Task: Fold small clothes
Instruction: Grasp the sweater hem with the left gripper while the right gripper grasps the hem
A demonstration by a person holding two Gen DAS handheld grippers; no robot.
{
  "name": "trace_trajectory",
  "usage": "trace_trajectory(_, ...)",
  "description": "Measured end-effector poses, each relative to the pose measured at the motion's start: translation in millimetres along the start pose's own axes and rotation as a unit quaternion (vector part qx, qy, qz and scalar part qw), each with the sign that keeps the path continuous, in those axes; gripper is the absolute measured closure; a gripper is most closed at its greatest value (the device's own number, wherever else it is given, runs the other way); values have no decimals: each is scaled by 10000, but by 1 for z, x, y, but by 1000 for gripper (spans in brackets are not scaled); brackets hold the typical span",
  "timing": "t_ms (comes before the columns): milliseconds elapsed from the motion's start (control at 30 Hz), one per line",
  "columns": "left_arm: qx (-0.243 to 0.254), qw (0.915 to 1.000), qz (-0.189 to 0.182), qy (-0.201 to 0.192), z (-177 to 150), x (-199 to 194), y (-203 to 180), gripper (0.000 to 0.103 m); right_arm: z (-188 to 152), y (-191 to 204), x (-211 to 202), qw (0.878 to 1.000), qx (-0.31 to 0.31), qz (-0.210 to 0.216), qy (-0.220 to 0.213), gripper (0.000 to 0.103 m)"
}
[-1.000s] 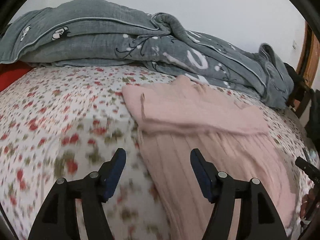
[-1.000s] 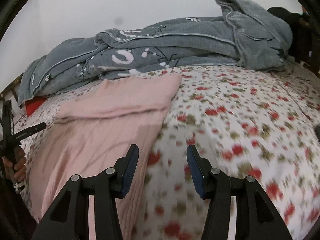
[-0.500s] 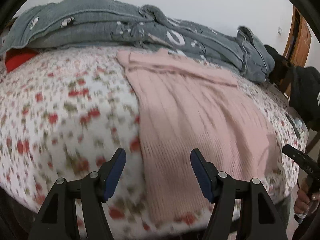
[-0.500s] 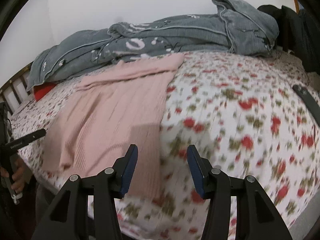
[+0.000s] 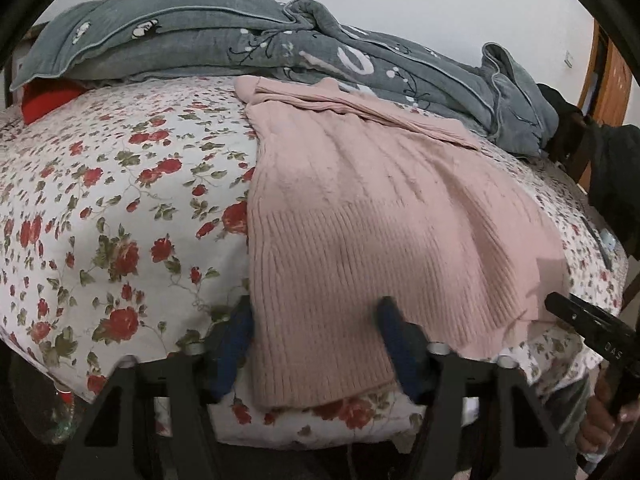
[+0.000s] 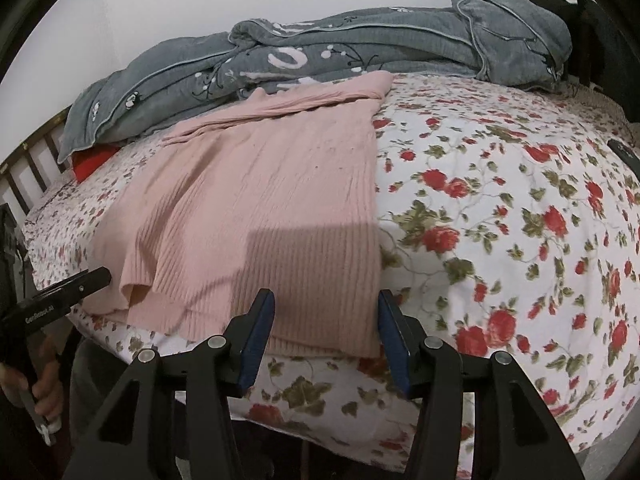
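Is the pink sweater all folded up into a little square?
No, the pink sweater lies spread flat across the flowery bed, its hem over the edge.

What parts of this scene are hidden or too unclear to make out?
- Left view: left tool fingers blurred; contact with the pink sweater unclear.
- Both views: the sweater's far end lies folded over, its shape hidden.
- Both views: red item mostly under the grey blanket.
- Right view: dark object cut by the frame edge.

Bed with white rose-print floral sheet (image 5: 120, 208). Pink ribbed knit sweater (image 5: 360, 220) lies flat on it, hem hanging over the near edge. Rumpled grey printed blanket (image 5: 240, 44) runs along the far edge; red cloth (image 5: 44, 98) tucked under its end.
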State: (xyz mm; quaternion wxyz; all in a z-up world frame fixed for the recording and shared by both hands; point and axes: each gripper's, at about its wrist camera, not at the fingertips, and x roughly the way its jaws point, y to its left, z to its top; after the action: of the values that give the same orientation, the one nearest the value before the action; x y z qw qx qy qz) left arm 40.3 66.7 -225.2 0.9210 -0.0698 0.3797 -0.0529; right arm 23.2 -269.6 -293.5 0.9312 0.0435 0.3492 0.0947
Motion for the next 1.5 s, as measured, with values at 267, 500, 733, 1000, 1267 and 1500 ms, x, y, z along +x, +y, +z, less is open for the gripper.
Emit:
trace_trajectory(267,-232,9988,-335,-276,7,-18,21,96,2,7,-14,9985,-374,-128,-382,97)
trace_trajectory(500,-430,9973,-486,-332,6,-28,44,96,12,-39,-48,9953,366,312,-837,98)
trace_trajectory(733,-510,9973,-527,-105,-3,-14,52,96,-5,-46,-19,9983,392,187,-393,98)
trace_trajectory(1000,-237,9988,-417,36,-11,-18,45,77,0,-34,-32,9986,64,239,-464,72)
trace_trajectory(1267,-343,9978,-558,98,-12,-14,40,62,-2,-35,-7,9989,267,367,-75,74)
trace_trajectory(1500,-217,9980,-577,-169,-12,-27,51,96,-10,-45,-23,9975,317,435,-451,98)
